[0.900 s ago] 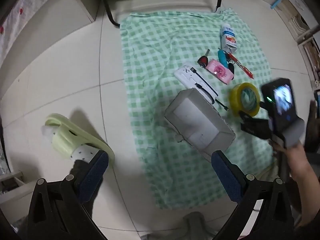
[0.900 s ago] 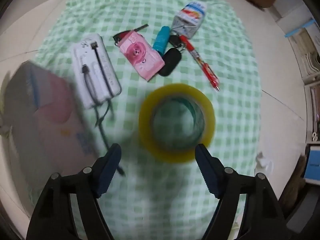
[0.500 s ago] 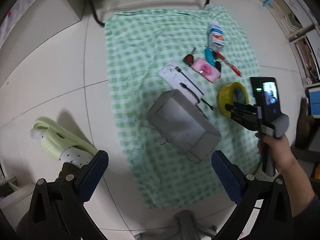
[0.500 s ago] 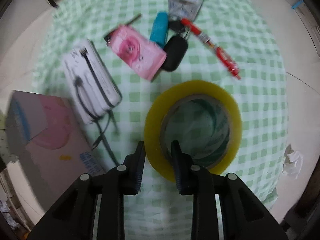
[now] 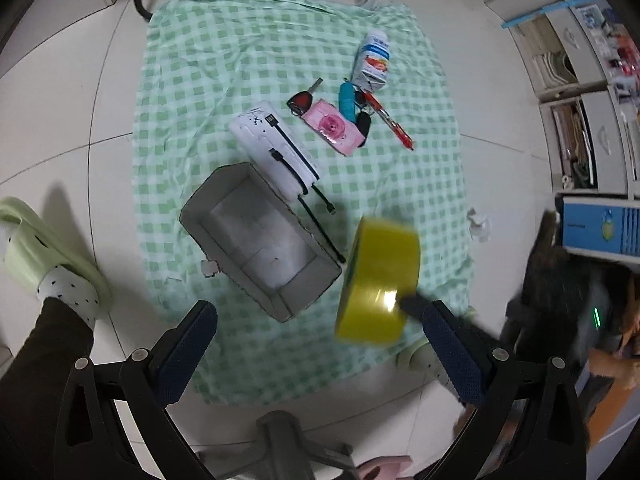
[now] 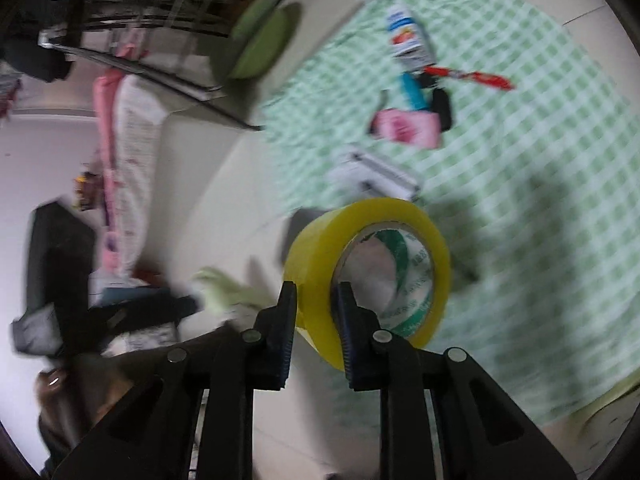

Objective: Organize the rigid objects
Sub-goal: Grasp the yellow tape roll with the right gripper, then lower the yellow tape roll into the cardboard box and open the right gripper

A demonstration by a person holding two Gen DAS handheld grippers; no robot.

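A yellow tape roll hangs tilted above the green checked cloth, to the right of the open grey box. My right gripper pinches the roll's wall, one finger outside and one inside the ring, and its jaws are still closing on it. My left gripper is open and holds nothing, hovering over the cloth's near edge by the box. On the cloth lie a white power bank with a black cable, a pink camera, a red pen, keys and a small carton.
A person's foot in a green slipper stands on the tiles left of the cloth. Black chair legs rise at the cloth's far edge. Shelves and a blue box line the right side; crumpled paper lies beside the cloth.
The right gripper closed on the tape roll's wall and lifted it off the cloth, turning it on edge. The left gripper's view shifted slightly, staying open.
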